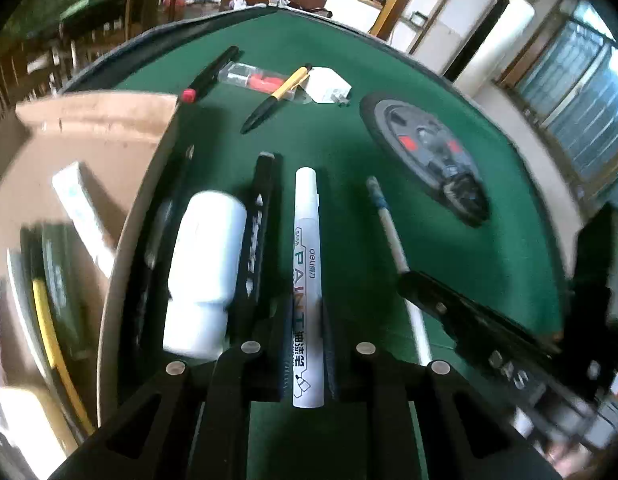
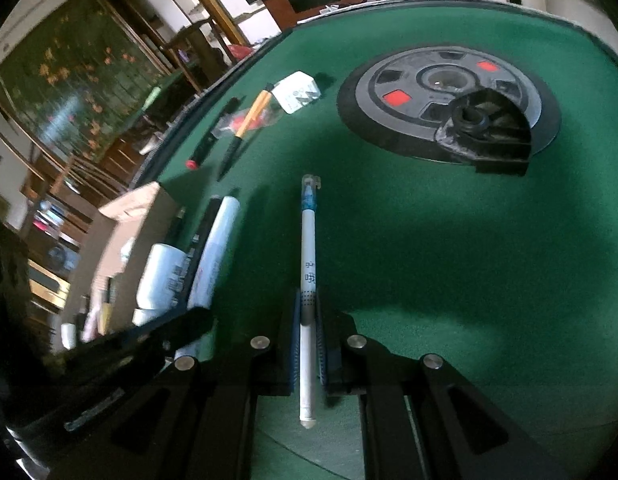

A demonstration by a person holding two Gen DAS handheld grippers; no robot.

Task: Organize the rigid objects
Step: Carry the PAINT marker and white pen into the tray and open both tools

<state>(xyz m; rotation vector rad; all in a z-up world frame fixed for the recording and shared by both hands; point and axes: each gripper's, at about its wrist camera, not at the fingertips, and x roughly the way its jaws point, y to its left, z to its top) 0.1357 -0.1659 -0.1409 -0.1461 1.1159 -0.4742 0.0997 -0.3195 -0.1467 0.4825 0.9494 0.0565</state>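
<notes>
My left gripper (image 1: 307,312) is shut on a white paint marker (image 1: 307,240), which points away over the green felt table (image 1: 349,148). My right gripper (image 2: 308,304) is shut on a slim white pen with a blue cap (image 2: 308,240), also held above the felt. In the left wrist view the right gripper (image 1: 405,280) comes in from the right with that pen (image 1: 389,228). The right wrist view shows the left gripper (image 2: 201,316) at lower left with the marker (image 2: 217,248). A white bottle (image 1: 205,272) lies beside a black bar-shaped object (image 1: 261,232).
An open cardboard box (image 1: 89,128) beside the table's left edge holds several items. Far on the felt lie a black pen with a red end (image 1: 211,74), a yellow-black pen (image 1: 277,96), a clear packet (image 1: 253,78) and a white packet (image 1: 329,86). A round grey disc (image 1: 425,152) fills the centre.
</notes>
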